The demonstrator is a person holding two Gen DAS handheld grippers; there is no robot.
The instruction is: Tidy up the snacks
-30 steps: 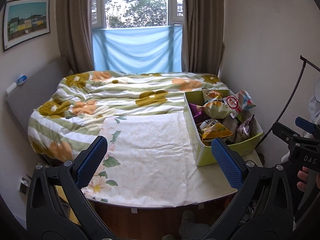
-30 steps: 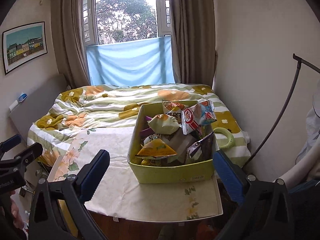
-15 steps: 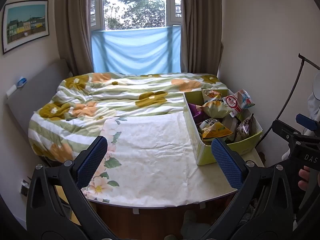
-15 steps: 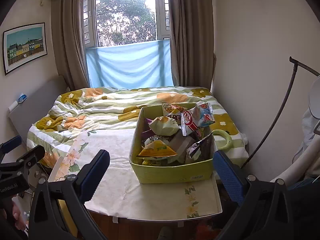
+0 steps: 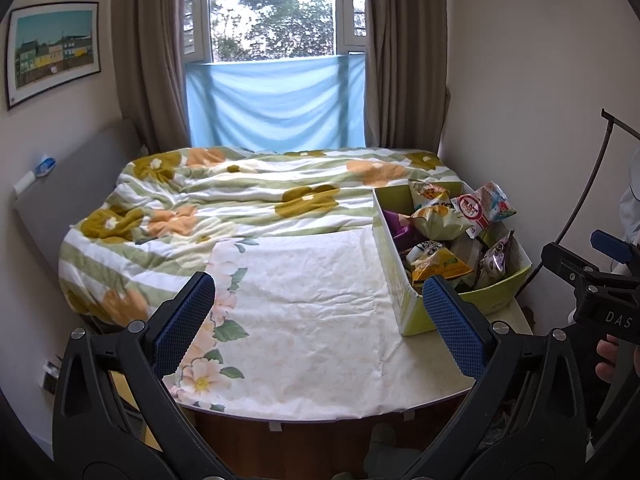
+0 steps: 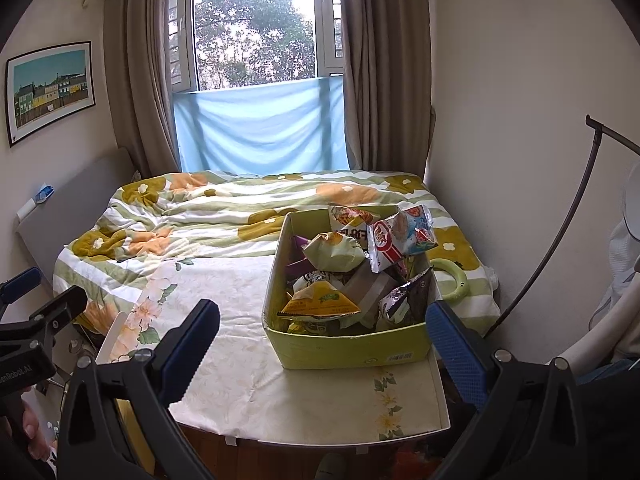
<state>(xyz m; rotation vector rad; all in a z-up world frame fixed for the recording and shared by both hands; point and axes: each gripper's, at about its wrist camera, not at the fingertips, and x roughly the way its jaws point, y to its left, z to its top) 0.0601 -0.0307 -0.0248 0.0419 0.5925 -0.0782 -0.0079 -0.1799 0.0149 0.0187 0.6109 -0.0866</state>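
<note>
A lime-green box (image 6: 352, 346) (image 5: 500, 298) full of several snack bags stands on the right part of a table with a floral cloth (image 5: 304, 320) (image 6: 240, 360). On top lie a yellow bag (image 6: 320, 304) (image 5: 440, 266), a pale green bag (image 6: 334, 252) and a red-and-white bag (image 6: 400, 240) (image 5: 480, 208). My left gripper (image 5: 320, 320) is open above the bare cloth, left of the box. My right gripper (image 6: 324, 344) is open in front of the box, holding nothing.
A bed with a green-striped flower duvet (image 5: 248, 200) fills the room behind the table. A green ring (image 6: 452, 284) lies on the duvet right of the box. A wall and a black curved rod (image 6: 560, 232) are at the right. The table's near edge (image 6: 320, 446) is close below.
Both views have tilted up and drawn back a little, so the box sits slightly lower and farther. Both grippers stay open and nothing was picked up.
</note>
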